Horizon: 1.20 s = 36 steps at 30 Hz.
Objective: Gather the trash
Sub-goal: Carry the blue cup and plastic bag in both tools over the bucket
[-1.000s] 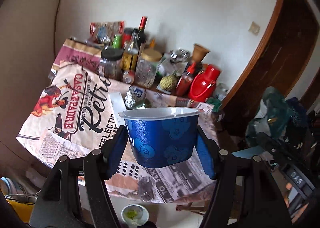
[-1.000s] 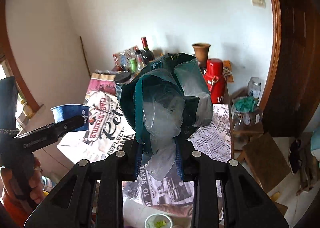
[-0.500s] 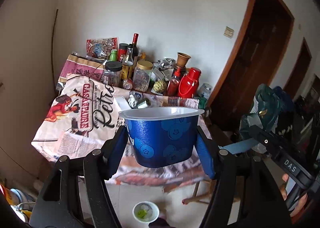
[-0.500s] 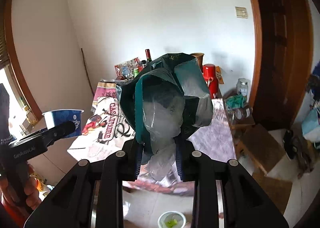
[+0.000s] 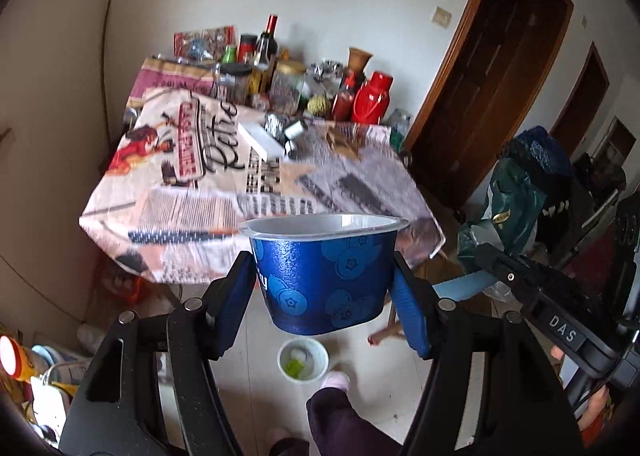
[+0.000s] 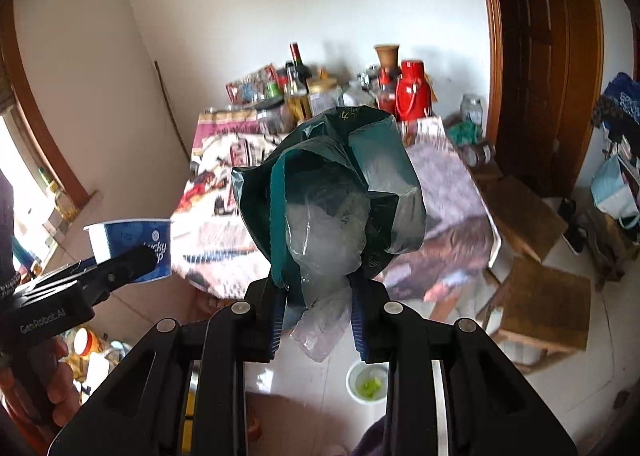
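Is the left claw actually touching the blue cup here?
Touching. The left wrist view shows the left claw with both blue pads pressed against opposite sides of the blue cup, which hangs clear of the floor between them.

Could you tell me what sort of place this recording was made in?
Probably a lived-in home, a dining or kitchen corner. A table under a printed cloth is crowded with bottles, jars and a red flask; wooden doors and tiled floor surround it.

The blue cup (image 5: 325, 276) is upright in the air; the green plastic bag (image 6: 328, 196), perhaps with clear film inside, is bunched.
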Each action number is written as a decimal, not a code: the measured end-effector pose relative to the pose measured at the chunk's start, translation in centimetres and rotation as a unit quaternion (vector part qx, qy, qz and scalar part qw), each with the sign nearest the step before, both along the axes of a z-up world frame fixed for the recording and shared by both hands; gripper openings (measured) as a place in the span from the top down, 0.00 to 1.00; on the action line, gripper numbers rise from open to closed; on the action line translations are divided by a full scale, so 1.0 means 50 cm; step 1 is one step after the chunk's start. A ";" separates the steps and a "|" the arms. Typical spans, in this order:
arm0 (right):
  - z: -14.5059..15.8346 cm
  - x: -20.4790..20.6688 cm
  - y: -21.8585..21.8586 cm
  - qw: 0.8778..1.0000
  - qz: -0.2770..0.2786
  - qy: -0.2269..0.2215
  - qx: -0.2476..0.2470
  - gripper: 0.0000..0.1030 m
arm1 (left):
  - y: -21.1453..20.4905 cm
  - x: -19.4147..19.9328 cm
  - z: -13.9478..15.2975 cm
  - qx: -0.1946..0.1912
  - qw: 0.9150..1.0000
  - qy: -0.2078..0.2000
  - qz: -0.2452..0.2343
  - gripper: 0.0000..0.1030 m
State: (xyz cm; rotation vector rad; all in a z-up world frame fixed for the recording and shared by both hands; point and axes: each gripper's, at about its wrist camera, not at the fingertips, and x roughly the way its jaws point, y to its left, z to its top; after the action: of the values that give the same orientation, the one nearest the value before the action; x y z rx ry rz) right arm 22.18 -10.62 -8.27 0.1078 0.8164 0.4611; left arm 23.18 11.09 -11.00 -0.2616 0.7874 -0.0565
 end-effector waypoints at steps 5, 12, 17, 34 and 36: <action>-0.040 -0.012 -0.004 0.999 0.011 0.031 -0.015 0.75 | -0.015 -0.012 -0.034 -0.007 1.000 0.025 -0.004 0.37; -0.142 -0.009 -0.007 0.995 0.030 0.086 -0.030 0.75 | -0.042 0.018 -0.124 -0.008 0.997 0.072 0.004 0.37; -0.254 0.014 -0.025 0.989 0.045 0.132 -0.046 0.75 | -0.068 0.054 -0.236 -0.012 0.992 0.122 0.009 0.37; -0.738 0.059 -0.023 0.955 0.081 0.268 -0.097 0.75 | -0.086 0.128 -0.781 -0.029 0.962 0.264 0.064 0.37; -0.798 0.058 -0.013 0.950 0.089 0.281 -0.101 0.75 | -0.085 0.128 -0.840 -0.023 0.959 0.273 0.066 0.37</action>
State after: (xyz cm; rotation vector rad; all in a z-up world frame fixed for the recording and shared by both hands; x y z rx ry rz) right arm 25.07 -11.27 -48.17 -0.0287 1.4380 0.5213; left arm 29.58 6.85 -53.02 -0.3809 1.3179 0.1299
